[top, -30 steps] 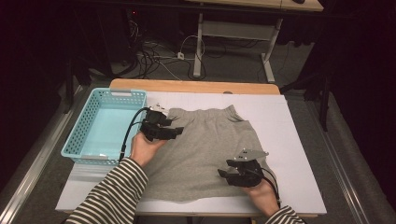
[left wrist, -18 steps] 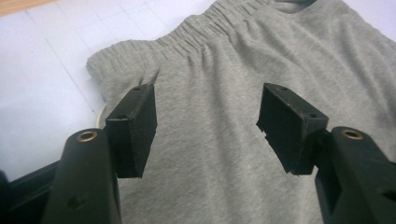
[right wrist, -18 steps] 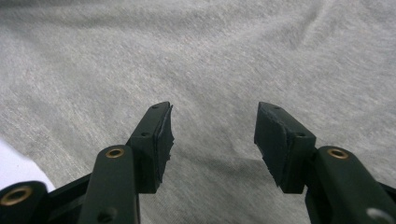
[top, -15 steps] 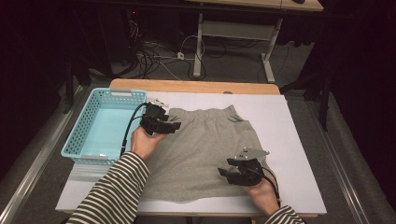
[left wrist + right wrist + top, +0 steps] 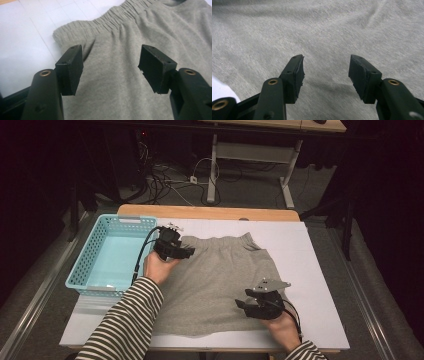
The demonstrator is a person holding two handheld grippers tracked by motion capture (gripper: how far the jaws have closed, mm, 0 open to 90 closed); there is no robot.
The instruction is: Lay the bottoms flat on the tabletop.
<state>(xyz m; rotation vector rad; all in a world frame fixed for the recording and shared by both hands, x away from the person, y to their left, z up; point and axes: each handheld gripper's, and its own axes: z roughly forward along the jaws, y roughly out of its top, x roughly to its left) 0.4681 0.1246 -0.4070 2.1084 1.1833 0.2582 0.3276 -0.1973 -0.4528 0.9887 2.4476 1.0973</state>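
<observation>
A pair of grey shorts (image 5: 220,280) lies flat on the white table, its elastic waistband (image 5: 107,18) toward the far side. My left gripper (image 5: 186,252) hovers over the shorts' far left corner near the waistband, jaws open with nothing between them (image 5: 111,67). My right gripper (image 5: 245,306) sits low over the near right part of the shorts, also open and empty, grey fabric (image 5: 324,32) under its jaws (image 5: 325,75).
A light blue plastic basket (image 5: 80,275) stands empty at the table's left edge, just beside my left hand. The white table top (image 5: 310,265) runs bare to the right of the shorts. A wooden strip (image 5: 210,213) borders the far edge.
My left gripper has drifted slightly toward the far left corner of the shorts. The right gripper has stayed where it was.
</observation>
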